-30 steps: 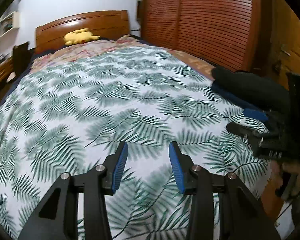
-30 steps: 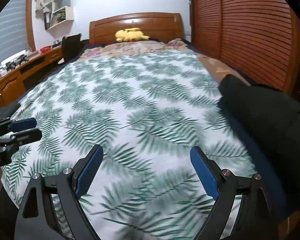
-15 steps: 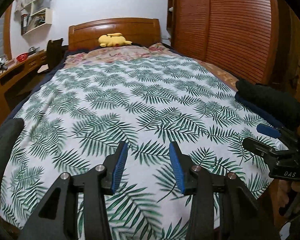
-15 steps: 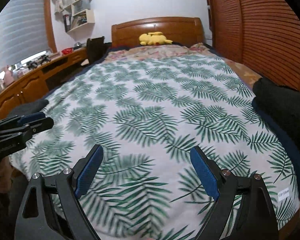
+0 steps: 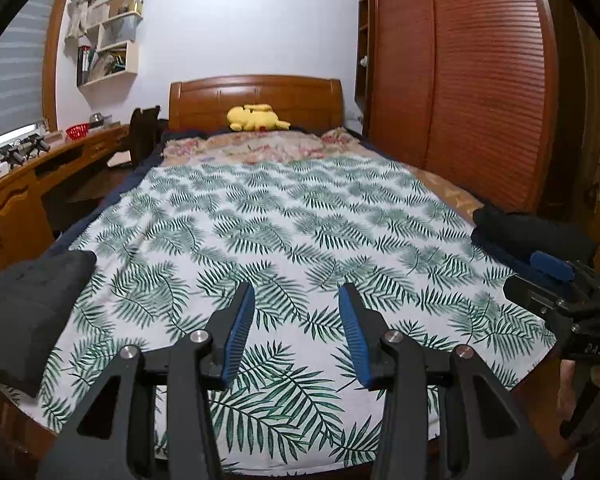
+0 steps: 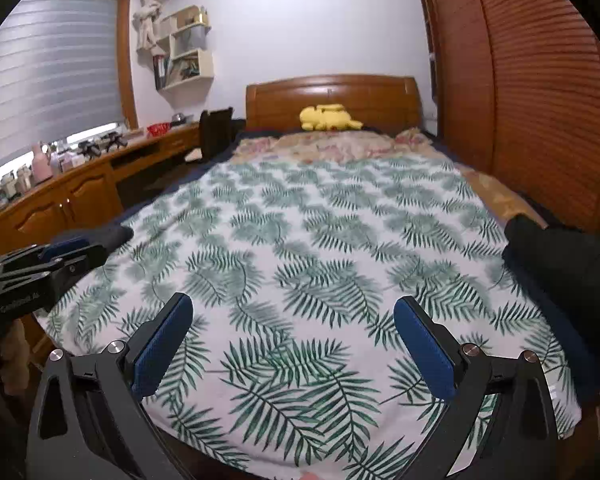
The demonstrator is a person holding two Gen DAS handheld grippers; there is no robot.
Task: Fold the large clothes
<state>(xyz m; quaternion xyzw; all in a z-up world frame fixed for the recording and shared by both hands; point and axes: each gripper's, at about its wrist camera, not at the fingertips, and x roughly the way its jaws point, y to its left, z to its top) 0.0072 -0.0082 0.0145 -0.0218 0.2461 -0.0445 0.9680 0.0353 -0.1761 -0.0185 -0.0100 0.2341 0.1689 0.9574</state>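
A leaf-print sheet [image 5: 284, 216] covers the bed, with a dark folded garment [image 5: 32, 304] at its left edge and a black pile of clothes [image 6: 568, 268] at its right. Both grippers hang over the foot, grasping nothing: the left gripper [image 5: 296, 332] part-spread, the right gripper [image 6: 296, 344] just widened fully.

Room lit evenly and fairly dim; daylight enters under the window blind [image 6: 52, 76] at left, with a soft sheen on the headboard [image 6: 332, 94]. Strong fisheye bending and black vignette at corners. Leaf-print bedspread [image 5: 284, 240] sharp in left view, slightly motion-smeared mid-bed in right view; shadows faint.
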